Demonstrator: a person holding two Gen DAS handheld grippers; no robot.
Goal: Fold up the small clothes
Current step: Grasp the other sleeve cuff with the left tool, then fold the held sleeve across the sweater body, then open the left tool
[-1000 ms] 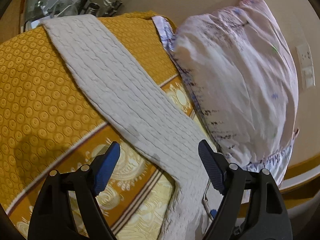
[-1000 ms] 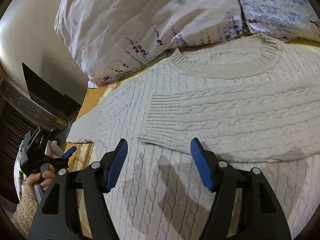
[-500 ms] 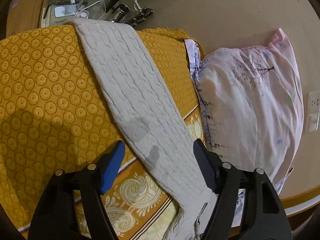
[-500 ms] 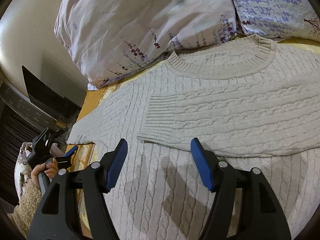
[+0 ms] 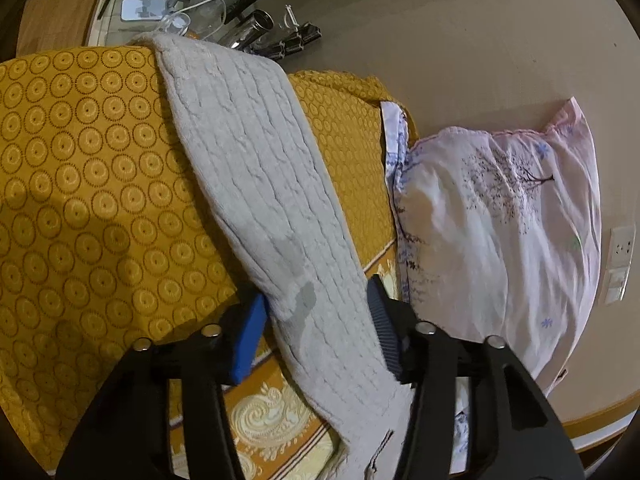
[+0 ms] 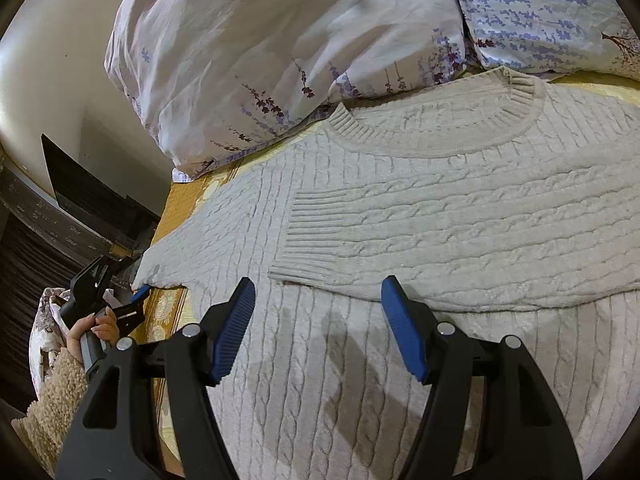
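A cream sweater (image 6: pixel 460 216) lies flat on the bed's yellow cover (image 5: pixel 92 184), collar toward the pillow (image 6: pixel 280 48), 1 sleeve folded across its chest. The left tool (image 5: pixel 316 320) is closing around the other sleeve (image 5: pixel 256 160) at the sweater's outer edge, pads not yet pressing. The right tool (image 6: pixel 318 328) hovers wide and empty above the sweater's body

1. Warm, fairly dim indoor light falls on the yellow bedspread (image 5: pixel 92 184), which darkens toward the lower left of the left wrist view.
2. Soft grey shadows lie on the sweater (image 6: pixel 460 216), just below its folded sleeve.
3. Both views bulge at the edges, with black corners.
4. The pillow (image 5: pixel 496 232), right of the bedspread, looks slightly blurred and washed out.
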